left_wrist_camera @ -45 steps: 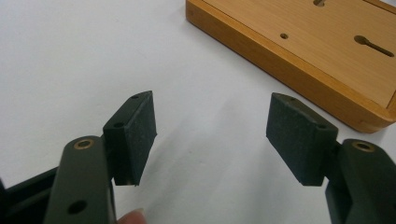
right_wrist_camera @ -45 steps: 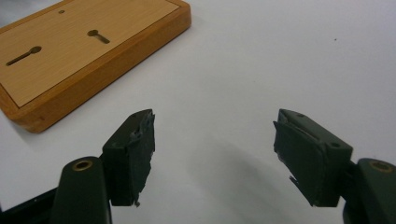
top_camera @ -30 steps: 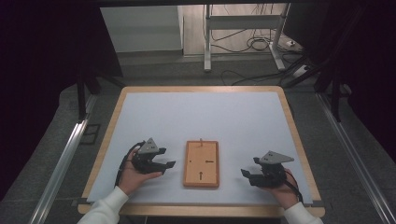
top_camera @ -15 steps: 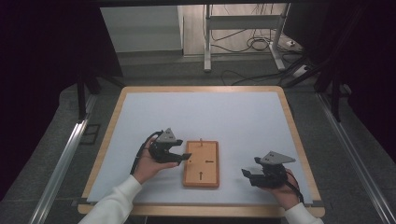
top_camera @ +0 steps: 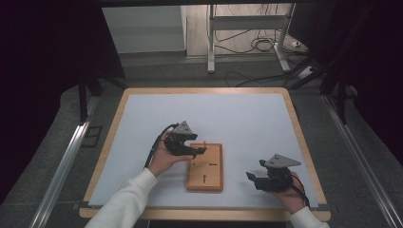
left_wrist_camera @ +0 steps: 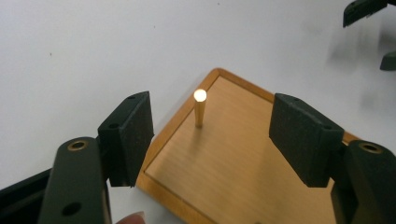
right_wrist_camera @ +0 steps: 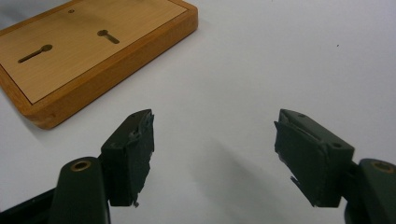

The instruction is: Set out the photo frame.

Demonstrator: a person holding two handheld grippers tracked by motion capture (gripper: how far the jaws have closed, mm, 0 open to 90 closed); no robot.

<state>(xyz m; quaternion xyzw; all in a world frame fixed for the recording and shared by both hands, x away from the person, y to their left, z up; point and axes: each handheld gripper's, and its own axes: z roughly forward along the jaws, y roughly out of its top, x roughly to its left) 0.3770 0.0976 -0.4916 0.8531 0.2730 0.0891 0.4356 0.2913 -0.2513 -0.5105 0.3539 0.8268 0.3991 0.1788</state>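
Note:
A flat wooden board [top_camera: 205, 167] lies on the white table top near the front edge. It has two dark keyhole slots [right_wrist_camera: 35, 53] in its face. A thin wooden peg [left_wrist_camera: 199, 109] stands upright near the board's far left corner [top_camera: 205, 142]. My left gripper [top_camera: 198, 151] hovers over that corner, open. In the left gripper view its pads [left_wrist_camera: 129, 135] stand wide on either side of the peg without touching it. My right gripper [top_camera: 252, 180] rests open to the right of the board, with nothing between its fingers [right_wrist_camera: 132, 149].
The white table top [top_camera: 237, 118] has a wooden rim [top_camera: 204, 90]. Beyond the far edge are metal frame legs [top_camera: 210, 42] and cables [top_camera: 259, 45] on the floor. A person's white sleeve [top_camera: 123, 204] enters at the lower left.
My left gripper has moved right and forward from the bare table to the board's far left corner, around the peg. The right gripper has stayed in place.

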